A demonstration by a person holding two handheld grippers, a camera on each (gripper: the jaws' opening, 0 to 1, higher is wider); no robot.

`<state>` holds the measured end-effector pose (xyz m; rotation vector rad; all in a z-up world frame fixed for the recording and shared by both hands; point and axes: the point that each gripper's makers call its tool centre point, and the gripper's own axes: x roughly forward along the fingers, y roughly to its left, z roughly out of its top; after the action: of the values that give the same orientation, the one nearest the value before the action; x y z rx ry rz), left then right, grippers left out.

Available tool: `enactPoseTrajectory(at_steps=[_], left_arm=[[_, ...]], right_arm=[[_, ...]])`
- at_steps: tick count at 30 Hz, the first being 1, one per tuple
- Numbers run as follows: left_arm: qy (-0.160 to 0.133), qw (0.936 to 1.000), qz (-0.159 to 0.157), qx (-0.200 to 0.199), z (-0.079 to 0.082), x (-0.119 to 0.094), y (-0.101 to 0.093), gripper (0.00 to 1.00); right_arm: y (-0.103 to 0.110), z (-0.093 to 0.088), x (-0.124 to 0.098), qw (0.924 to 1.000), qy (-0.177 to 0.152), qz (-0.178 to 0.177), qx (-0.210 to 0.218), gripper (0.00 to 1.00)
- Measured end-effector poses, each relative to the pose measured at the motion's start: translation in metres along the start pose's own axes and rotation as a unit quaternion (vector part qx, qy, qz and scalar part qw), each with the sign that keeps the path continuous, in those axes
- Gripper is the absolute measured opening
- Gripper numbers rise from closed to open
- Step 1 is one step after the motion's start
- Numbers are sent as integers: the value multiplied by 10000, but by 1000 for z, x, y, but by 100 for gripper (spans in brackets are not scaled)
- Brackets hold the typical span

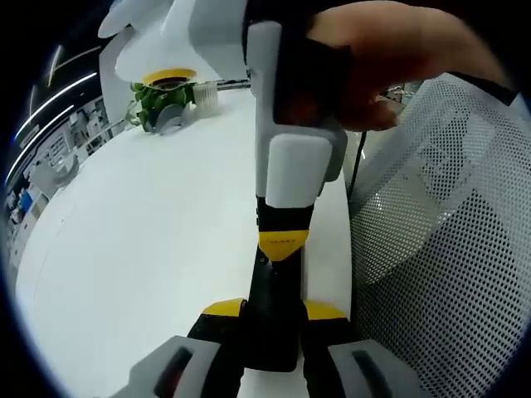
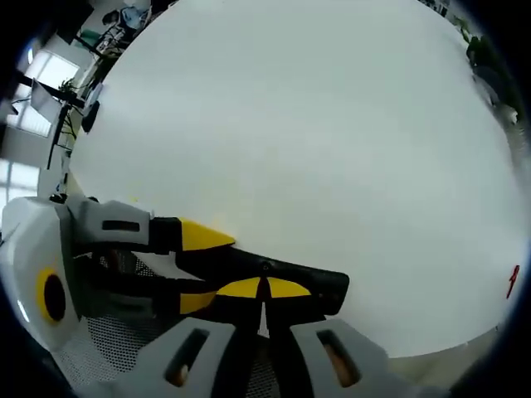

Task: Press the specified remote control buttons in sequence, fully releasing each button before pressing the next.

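left tool (image 1: 274, 311) grips black remote (image 1: 272, 323); right tool (image 2: 264, 290) clenched on it.

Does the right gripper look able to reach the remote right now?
Probably yes: the right gripper, tips shut, seems to touch the remote that the left gripper holds, with nothing between.

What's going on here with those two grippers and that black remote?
A person is working two handheld grippers over a white table. The left gripper has its jaws clamped on a black remote, holding it near the table's edge. The right gripper comes in with jaws shut, its yellow tips on the remote's top, apparently pressing a button. A small potted plant sits at the far end.
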<state>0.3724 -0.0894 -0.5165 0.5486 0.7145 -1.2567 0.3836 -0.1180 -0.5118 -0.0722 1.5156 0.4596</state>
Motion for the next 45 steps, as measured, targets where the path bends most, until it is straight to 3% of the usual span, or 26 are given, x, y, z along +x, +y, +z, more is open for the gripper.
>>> enactPoseTrajectory(at_steps=[8, 16, 21, 26, 34, 37, 45], left_arm=[[-19, 10000, -4, -14, 0, 0, 0, 25], [-26, 10000, -18, -1, 1, 0, 0, 25], [-11, 10000, -59, 56, 1, 0, -1, 25], [98, 9999, -89, 87, -3, -4, -1, 25], [128, 9999, -80, 80, -5, -5, -2, 25], [139, 9998, -76, 76, -5, -5, -2, 25], [180, 9998, -90, 96, -5, -5, -1, 25]], right_arm=[[-1, -2, 1, 9994, -260, 43, 246, 0], [-1, 1, 2, 9989, -466, 63, -47, 0], [0, 2, 2, 9964, -687, -184, -458, 0], [-1, 1, 1, 9950, -957, -98, -284, 0], [-1, 0, 1, 9935, -1119, 65, -220, 0], [-1, 1, 1, 9941, -1076, 137, 14, 0], [-1, -8, 0, 9965, -823, 110, -24, 0]])
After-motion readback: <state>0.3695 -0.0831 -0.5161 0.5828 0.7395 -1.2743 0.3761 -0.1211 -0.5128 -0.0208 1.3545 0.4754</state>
